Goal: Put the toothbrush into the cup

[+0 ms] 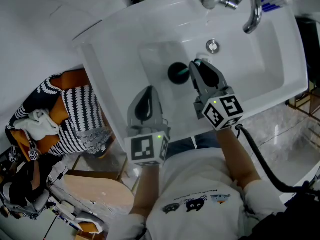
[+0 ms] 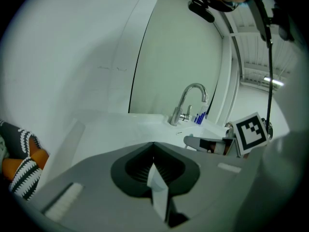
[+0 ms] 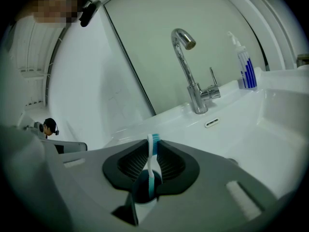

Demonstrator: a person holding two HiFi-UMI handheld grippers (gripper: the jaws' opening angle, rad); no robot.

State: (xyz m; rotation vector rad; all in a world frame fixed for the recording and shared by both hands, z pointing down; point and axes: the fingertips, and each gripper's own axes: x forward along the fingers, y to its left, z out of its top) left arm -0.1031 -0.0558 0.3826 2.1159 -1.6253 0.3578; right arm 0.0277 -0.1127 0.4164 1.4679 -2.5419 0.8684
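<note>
A black cup (image 1: 177, 73) stands in the white sink basin (image 1: 240, 59). My right gripper (image 1: 195, 65) hovers just right of the cup, shut on a white and teal toothbrush (image 1: 186, 72). In the right gripper view the toothbrush (image 3: 152, 158) stands upright between the jaws of my right gripper (image 3: 153, 146), bristles up. Its lower end reaches down to the dark cup (image 3: 145, 191) below. My left gripper (image 1: 148, 90) hangs over the basin's near left part, shut with nothing in it. The left gripper view shows my left gripper (image 2: 153, 144) closed and the right gripper (image 2: 212, 144) to its right.
A chrome faucet (image 1: 252, 9) rises at the sink's back, with a blue and white tube (image 1: 272, 1) beside it. The drain (image 1: 213, 46) lies behind the cup. Striped cloth (image 1: 75, 114) and clutter fill the floor to the left of the sink.
</note>
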